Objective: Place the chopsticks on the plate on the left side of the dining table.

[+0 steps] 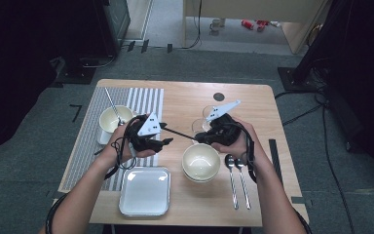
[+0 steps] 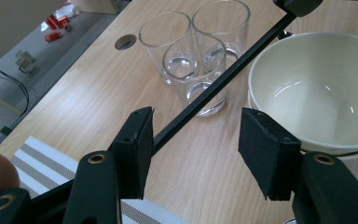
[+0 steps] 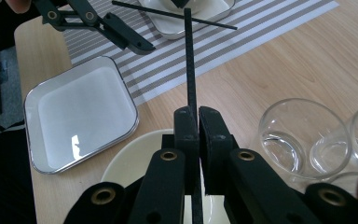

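Thin black straight stick (image 3: 189, 56) clamped between right gripper (image 3: 198, 122) jaws, its far end between left gripper (image 2: 193, 135) jaws; three clear drinking glasses (image 2: 193, 56) beyond.

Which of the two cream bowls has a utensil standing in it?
The cream bowl on the striped placemat, at the table's left behind the left claw: a thin metal handle rises from it. The bowl beside the two spoons is empty.

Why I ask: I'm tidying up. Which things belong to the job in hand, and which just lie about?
In hand: black stick, right claw shut on it, left claw open around it.
Lying about: glasses, bowl, square plate, spoons, striped mat.
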